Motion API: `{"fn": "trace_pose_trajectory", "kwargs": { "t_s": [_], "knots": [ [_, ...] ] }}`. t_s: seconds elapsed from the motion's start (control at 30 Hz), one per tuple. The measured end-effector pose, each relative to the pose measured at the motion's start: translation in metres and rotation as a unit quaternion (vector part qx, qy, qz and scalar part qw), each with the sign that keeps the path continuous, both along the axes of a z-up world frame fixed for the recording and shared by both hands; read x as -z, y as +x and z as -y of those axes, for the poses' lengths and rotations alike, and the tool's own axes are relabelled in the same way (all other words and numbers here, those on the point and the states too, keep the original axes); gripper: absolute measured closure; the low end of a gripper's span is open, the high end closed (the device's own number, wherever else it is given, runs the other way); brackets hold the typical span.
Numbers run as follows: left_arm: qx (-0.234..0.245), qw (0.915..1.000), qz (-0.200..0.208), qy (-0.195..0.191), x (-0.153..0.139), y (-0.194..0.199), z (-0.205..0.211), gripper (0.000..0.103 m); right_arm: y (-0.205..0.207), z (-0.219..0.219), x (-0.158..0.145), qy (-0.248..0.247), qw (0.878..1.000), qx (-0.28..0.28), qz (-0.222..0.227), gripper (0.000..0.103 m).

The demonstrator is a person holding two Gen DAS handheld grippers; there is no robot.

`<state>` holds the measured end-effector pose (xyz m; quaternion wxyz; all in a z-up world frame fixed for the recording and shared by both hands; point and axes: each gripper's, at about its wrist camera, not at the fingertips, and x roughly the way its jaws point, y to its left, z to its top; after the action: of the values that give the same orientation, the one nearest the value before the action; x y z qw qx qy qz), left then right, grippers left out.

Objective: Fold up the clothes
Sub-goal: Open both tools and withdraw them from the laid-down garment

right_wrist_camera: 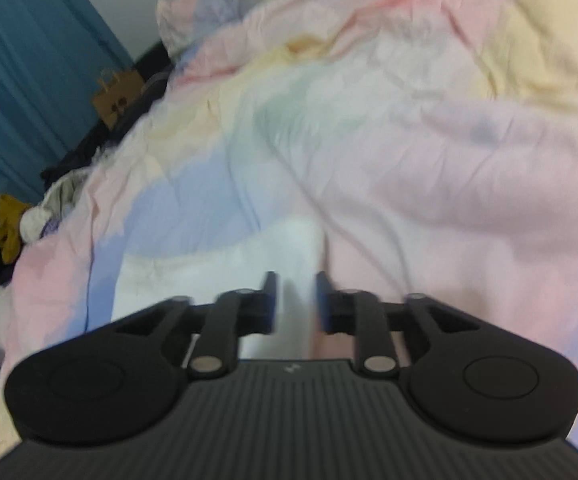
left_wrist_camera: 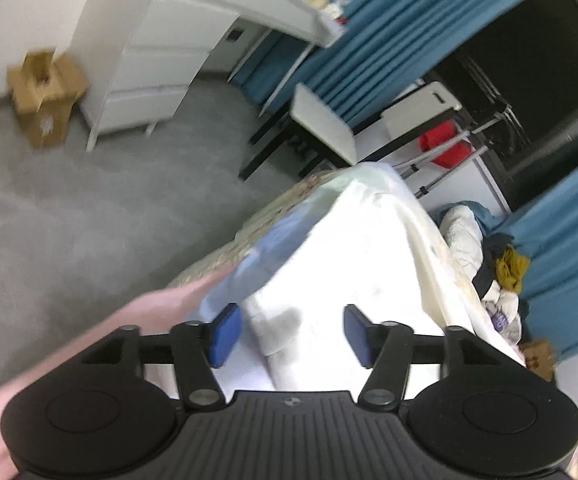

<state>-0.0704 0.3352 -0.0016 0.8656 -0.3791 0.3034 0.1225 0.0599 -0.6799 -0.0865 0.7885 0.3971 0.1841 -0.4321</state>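
Note:
A white garment (left_wrist_camera: 353, 256) lies spread on the bed, bright and washed out, with a fold edge running under my left gripper (left_wrist_camera: 293, 334). The left gripper hovers just above it with its blue pads wide apart and nothing between them. In the right wrist view a white piece of cloth (right_wrist_camera: 225, 268) lies on the pastel bedcover (right_wrist_camera: 429, 152). My right gripper (right_wrist_camera: 296, 300) is low over its right edge, jaws narrowly apart with white cloth showing in the gap. Both views are blurred.
A bare forearm (left_wrist_camera: 101, 332) reaches in at the left. A heap of unfolded clothes (left_wrist_camera: 489, 264) lies at the bed's far side, also in the right wrist view (right_wrist_camera: 21, 216). Grey carpet, a cardboard box (left_wrist_camera: 45, 96), white drawers (left_wrist_camera: 149, 60), a folding table (left_wrist_camera: 325, 124) and blue curtains surround the bed.

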Motion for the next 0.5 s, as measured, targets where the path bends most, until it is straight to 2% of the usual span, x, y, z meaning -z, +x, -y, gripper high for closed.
{"fn": "trace_pose_trajectory", "kwargs": {
  "t_s": [0.03,0.07,0.13,0.3,0.5],
  "knots": [
    [0.006,0.9998,0.007,0.018,-0.008,0.002,0.007,0.028,-0.002,-0.003,-0.006,-0.014,1.0,0.004,0.006,0.052],
    [0.015,0.999,0.015,0.038,-0.017,0.004,0.015,0.024,-0.004,-0.007,-0.012,-0.027,1.0,0.007,0.012,0.05],
    [0.033,0.9959,0.031,0.079,-0.035,0.009,0.032,0.023,-0.006,-0.017,-0.025,-0.055,0.998,-0.005,0.026,0.039],
    [0.09,0.9816,0.069,0.154,-0.065,0.029,0.096,0.017,0.004,-0.056,-0.06,-0.118,0.985,-0.106,0.062,0.039],
    [0.164,0.9579,0.1,0.214,-0.073,0.052,0.194,0.012,0.024,-0.112,-0.085,-0.171,0.951,-0.245,0.086,0.039]
  ]
}}
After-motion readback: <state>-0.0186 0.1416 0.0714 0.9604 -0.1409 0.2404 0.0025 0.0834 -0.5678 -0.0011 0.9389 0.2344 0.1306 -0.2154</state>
